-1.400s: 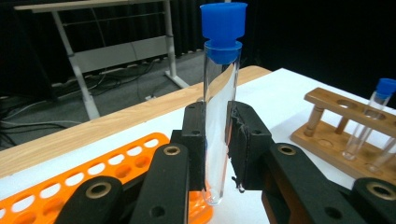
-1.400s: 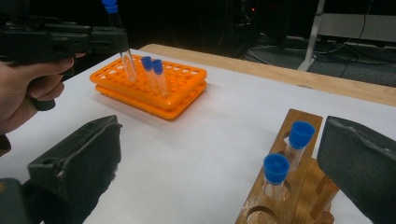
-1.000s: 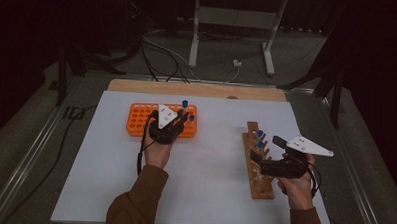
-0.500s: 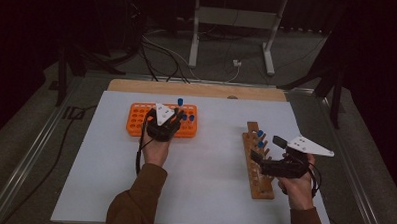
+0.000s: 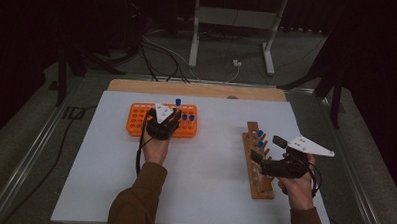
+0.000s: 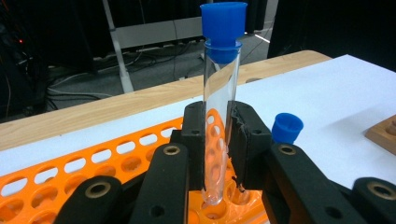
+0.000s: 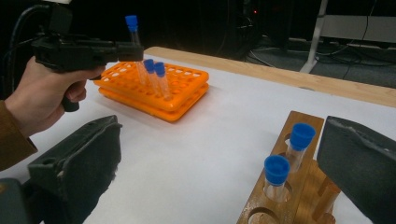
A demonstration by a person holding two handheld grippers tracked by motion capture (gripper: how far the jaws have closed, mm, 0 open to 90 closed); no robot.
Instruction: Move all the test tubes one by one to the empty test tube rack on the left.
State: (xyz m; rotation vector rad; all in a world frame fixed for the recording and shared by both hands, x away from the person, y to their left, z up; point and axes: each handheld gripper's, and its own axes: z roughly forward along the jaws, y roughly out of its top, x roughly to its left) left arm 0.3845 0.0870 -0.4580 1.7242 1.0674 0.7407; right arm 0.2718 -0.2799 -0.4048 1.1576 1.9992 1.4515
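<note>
the bench [image 5: 193,192] carries a flat white sheet over a pale wood edge. an orange plastic rack [image 5: 138,121], rectangular with rows of round holes, sits at the far left; two blue-capped tubes [image 7: 154,77] stand in it. a wooden rack [image 5: 258,181], long and narrow with drilled holes, lies at the right and holds two more capped tubes [image 7: 286,154]. the left claw [image 6: 217,140], matte black, is clamped on a clear glass test tube [image 6: 218,121] with a blue flared stopper. the tube stands upright, long axis vertical, stopper up, its rounded bottom just above the orange rack's holes. the right claw [image 7: 219,172] stands wide apart with nothing between its padded jaws, near the wooden rack.
</note>
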